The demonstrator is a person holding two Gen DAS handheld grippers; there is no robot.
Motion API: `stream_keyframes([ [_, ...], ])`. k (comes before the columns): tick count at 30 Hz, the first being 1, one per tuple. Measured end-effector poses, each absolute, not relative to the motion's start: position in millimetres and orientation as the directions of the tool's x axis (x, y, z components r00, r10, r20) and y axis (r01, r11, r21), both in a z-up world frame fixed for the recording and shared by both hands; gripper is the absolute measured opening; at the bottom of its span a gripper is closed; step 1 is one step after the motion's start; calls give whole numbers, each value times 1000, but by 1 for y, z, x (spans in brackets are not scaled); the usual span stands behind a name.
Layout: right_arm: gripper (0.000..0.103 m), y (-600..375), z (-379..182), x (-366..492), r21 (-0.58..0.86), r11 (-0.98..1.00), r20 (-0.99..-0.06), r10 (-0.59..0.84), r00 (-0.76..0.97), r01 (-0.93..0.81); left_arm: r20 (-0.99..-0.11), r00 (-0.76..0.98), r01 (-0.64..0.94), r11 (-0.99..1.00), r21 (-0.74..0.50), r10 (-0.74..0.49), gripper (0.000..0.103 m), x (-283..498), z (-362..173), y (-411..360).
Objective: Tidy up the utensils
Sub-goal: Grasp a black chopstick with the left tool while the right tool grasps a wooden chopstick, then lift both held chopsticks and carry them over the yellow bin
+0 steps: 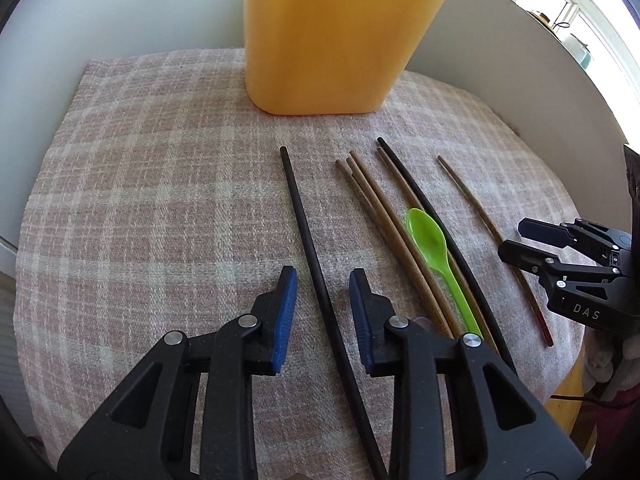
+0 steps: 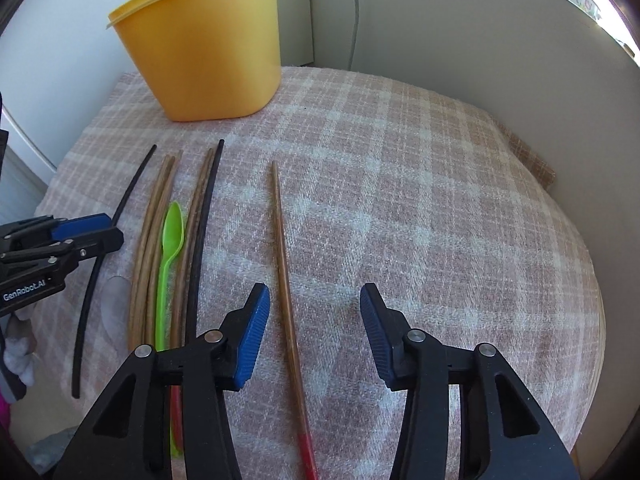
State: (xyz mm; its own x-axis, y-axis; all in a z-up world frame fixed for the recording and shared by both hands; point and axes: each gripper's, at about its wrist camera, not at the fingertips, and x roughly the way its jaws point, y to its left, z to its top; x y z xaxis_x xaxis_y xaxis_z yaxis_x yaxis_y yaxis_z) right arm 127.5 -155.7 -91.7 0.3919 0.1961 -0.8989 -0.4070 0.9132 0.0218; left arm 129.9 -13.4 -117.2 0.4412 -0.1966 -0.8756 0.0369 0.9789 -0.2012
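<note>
Pink-and-white checked cloth (image 2: 400, 200) covers the tabletop, with pale walls close behind it and a yellow tub (image 1: 332, 36) standing at the far edge. Leftmost of the utensils lies a lone black chopstick (image 1: 308, 240), its long axis running from the near edge toward the far edge. The left gripper (image 1: 323, 322) straddles it with fingers spread, one blue pad on each side and neither touching, so this hand looks best placed to close on it. Next to the right comes a loose bundle: brown chopsticks (image 1: 376, 204), a green spoon (image 1: 430, 240) and a second black chopstick (image 1: 432, 208), all lying roughly parallel and touching, which could snag a pinch there. Farther right, apart from the bundle, a red-tipped brown chopstick (image 2: 286, 264) lies between the spread fingers of the right gripper (image 2: 315, 334), nearer its left pad, not gripped.
</note>
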Motion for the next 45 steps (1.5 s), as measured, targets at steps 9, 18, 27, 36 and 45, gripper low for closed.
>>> stream_keyframes([
  [9,22,-146,-97,126,-21,892,-910,170,379,-451,-867,452,41,976,-214,-209,9,151,-123,1],
  [18,5,-140,-97,132,-9,896,-906,181,382,-445,-855,467,27,970,-241,-226,8,146,-108,20],
  [27,5,-148,-67,123,-6,908,-863,206,462,-418,-815,529,29,965,-259,-235,7,129,-71,45],
  [36,5,-142,-37,100,-63,909,-799,202,566,-413,-744,621,60,962,-266,-245,5,98,-18,60],
  [45,5,-140,-10,78,-112,906,-733,202,649,-409,-731,642,76,968,-239,-231,5,81,8,59],
])
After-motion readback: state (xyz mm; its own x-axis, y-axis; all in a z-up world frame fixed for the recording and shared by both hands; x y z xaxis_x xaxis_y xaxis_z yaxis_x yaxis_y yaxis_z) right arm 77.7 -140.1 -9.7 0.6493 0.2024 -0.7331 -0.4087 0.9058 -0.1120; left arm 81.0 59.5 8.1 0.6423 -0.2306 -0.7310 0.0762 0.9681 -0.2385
